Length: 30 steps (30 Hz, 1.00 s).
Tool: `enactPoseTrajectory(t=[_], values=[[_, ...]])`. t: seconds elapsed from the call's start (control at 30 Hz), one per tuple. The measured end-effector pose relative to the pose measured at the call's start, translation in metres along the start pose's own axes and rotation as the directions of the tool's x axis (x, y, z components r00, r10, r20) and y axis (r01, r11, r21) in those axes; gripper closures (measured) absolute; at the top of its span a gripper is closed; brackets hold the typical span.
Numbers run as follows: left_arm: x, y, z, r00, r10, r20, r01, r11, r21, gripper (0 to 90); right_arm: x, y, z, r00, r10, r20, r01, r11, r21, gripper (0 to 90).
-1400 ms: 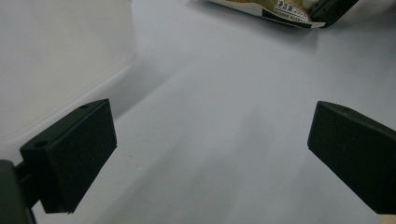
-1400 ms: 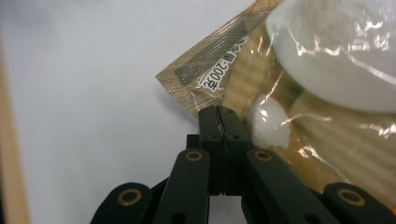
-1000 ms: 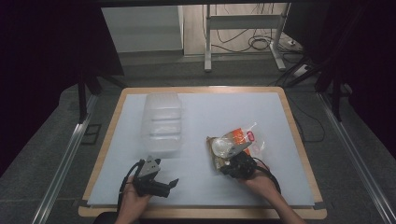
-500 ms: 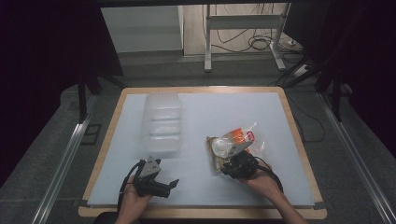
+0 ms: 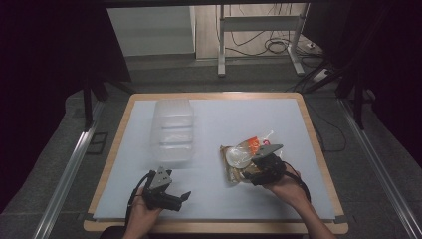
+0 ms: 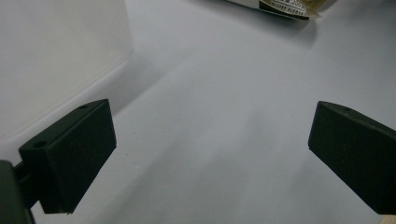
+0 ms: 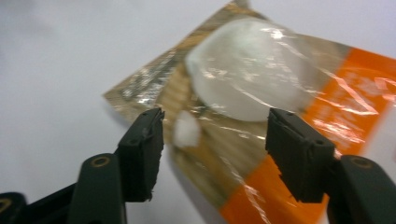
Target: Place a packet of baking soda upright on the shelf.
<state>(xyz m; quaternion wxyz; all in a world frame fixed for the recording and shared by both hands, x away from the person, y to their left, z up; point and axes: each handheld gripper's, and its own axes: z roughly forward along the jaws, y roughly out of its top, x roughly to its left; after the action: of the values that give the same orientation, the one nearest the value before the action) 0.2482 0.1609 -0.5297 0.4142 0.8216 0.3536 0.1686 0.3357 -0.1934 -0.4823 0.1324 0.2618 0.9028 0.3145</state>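
Observation:
A crinkly snack bag (image 5: 244, 154), clear plastic with orange and brown print and white round pieces inside, lies right of the table's middle. My right gripper (image 5: 256, 172) stands open at the bag's near corner. In the right gripper view the bag (image 7: 261, 107) lies between and beyond the spread jaws of my right gripper (image 7: 215, 144). My left gripper (image 5: 181, 199) rests open near the front left edge, pointing right, nothing between its jaws (image 6: 210, 154). A clear plastic container (image 5: 172, 132) stands behind it; its wall (image 6: 56, 60) shows in the left gripper view.
The white mat (image 5: 224, 119) covers a wooden-rimmed table (image 5: 214, 95). Beyond the far edge stand a metal stand's legs (image 5: 259, 45) and loose cables on the floor. A rail (image 5: 69, 164) runs along the left side.

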Motion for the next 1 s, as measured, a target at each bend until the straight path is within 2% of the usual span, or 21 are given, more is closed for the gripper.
enactPoseTrajectory(t=[0.1,0.2,0.3,0.37,0.47,0.57,0.6,0.7,0.73,0.8,0.83,1.0], values=[[0.000,0.000,0.000,1.0000,0.001,0.000,-0.001,1.0000,0.001,0.9,-0.005,-0.002,-0.004,0.9997,0.010,0.024,-0.010,1.000,-0.005,32.6],[0.000,0.000,0.000,1.0000,0.000,0.001,0.000,1.0000,0.002,0.9,-0.017,-0.006,-0.012,0.9963,0.043,0.074,-0.042,0.999,-0.016,26.5],[0.000,0.000,0.000,1.0000,0.000,0.001,0.000,1.0000,0.002,0.9,-0.024,-0.008,-0.017,0.9933,0.064,0.096,-0.062,0.998,-0.024,24.5],[0.000,0.000,0.000,1.0000,0.002,0.003,-0.002,1.0000,0.003,1.0,-0.035,-0.013,-0.025,0.9877,0.091,0.127,-0.086,0.995,-0.043,22.3],[0.000,0.000,0.000,1.0000,0.002,0.005,-0.002,1.0000,0.005,0.9,-0.042,-0.016,-0.031,0.9833,0.110,0.145,-0.103,0.993,-0.058,21.4],[0.000,0.000,0.000,1.0000,0.003,0.005,-0.003,1.0000,0.006,0.9,-0.056,-0.024,-0.040,0.9727,0.150,0.177,-0.138,0.987,-0.076,20.1],[0.000,0.000,0.000,1.0000,0.003,0.005,-0.003,1.0000,0.006,1.0,-0.056,-0.024,-0.040,0.9727,0.150,0.177,-0.138,0.987,-0.076,20.1],[0.000,0.000,0.001,1.0000,0.003,0.006,-0.003,1.0000,0.006,0.9,-0.067,-0.032,-0.045,0.9663,0.183,0.181,-0.170,0.982,-0.086,19.5],[0.000,0.000,0.001,1.0000,0.004,0.007,-0.004,1.0000,0.006,1.0,-0.073,-0.038,-0.045,0.9651,0.205,0.163,-0.192,0.977,-0.095,19.3],[0.000,0.000,0.001,1.0000,0.004,0.007,-0.004,1.0000,0.007,1.0,-0.074,-0.039,-0.045,0.9640,0.218,0.152,-0.204,0.974,-0.099,19.3],[-0.001,0.000,0.001,1.0000,0.004,0.007,-0.004,1.0000,0.007,1.0,-0.078,-0.043,-0.041,0.9618,0.240,0.131,-0.229,0.969,-0.095,19.2],[-0.001,0.000,0.001,1.0000,0.004,0.009,-0.004,1.0000,0.007,1.0,-0.080,-0.047,-0.032,0.9611,0.262,0.089,-0.256,0.964,-0.075,19.6]])
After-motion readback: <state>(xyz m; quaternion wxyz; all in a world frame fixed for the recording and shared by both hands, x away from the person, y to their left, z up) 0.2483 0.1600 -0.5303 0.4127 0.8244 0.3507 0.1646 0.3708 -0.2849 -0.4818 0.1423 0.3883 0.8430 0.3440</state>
